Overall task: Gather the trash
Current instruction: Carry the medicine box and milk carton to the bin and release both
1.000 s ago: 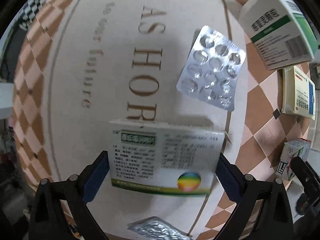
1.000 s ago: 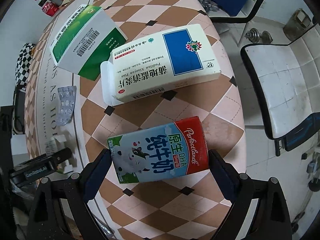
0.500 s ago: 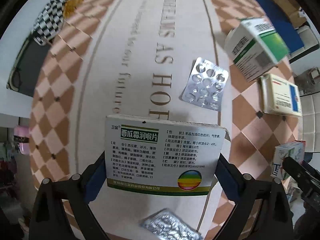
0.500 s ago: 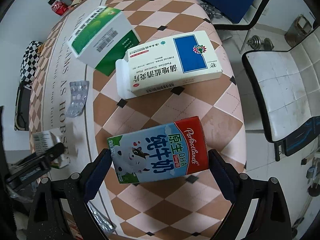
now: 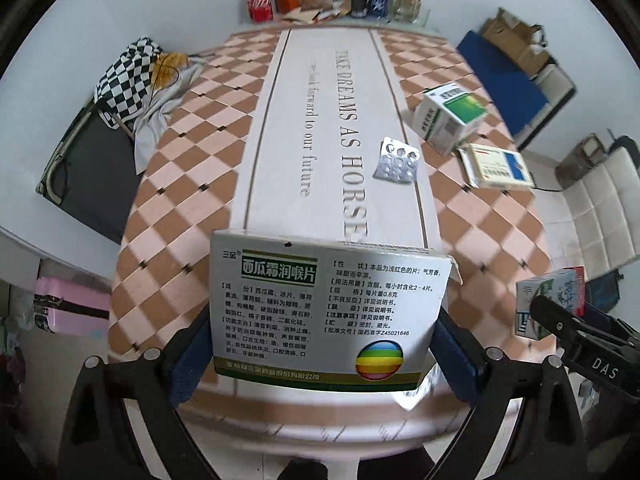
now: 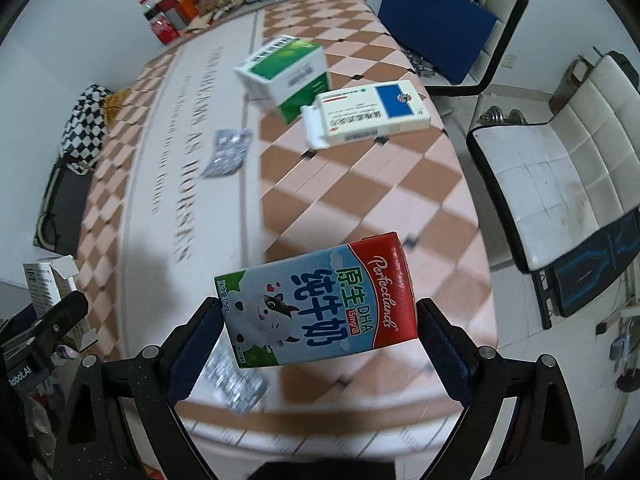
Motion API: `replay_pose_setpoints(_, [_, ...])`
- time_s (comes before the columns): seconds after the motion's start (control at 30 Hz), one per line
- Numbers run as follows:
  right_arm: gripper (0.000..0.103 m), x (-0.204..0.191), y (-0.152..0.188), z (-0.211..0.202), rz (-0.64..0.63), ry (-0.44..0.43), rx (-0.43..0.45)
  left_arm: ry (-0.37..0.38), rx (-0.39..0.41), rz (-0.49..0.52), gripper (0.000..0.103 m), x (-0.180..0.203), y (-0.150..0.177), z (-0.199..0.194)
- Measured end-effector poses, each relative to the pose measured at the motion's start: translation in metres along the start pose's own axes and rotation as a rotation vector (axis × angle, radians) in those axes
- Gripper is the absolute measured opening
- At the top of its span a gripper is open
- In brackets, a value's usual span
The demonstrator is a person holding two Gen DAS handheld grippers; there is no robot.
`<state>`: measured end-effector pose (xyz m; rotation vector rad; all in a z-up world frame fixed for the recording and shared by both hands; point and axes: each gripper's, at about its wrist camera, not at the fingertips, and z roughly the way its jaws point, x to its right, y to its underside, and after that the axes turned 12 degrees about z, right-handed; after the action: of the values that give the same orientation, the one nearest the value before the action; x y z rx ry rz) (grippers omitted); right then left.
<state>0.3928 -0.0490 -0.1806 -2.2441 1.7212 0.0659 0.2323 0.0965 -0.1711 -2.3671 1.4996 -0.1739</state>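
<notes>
Cardboard fills both tongs: the left gripper (image 5: 320,350) is clamped on the lozenge box (image 5: 326,312) and the right gripper (image 6: 318,340) on the milk carton (image 6: 320,304), each lifted above the table's (image 5: 280,128) near edge, presumably for binning.

Pink-and-brown checked tablecloth (image 5: 192,160), red-and-blue milk carton (image 6: 320,304), silver blister pack (image 5: 397,160)
</notes>
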Motion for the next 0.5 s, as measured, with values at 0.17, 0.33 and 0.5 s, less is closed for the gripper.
replay_pose_setpoints(0.17, [0.096,-0.009,0.084,-0.043,0.04,-0.005,0.044,0.054,0.039,0.029,0.098,-0.019,0.066,-0.039])
replay_pose_setpoints(0.33, [0.096,-0.003,0.176,-0.064,0.095,-0.005,0.012,0.096,0.012,0.057,0.098,-0.028,0.129,-0.048])
replay_pose_setpoints(0.5, [0.096,0.02,0.258,-0.041,0.151,0.007,-0.101,0.144,-0.081,0.055,0.098,-0.026,0.191,-0.021])
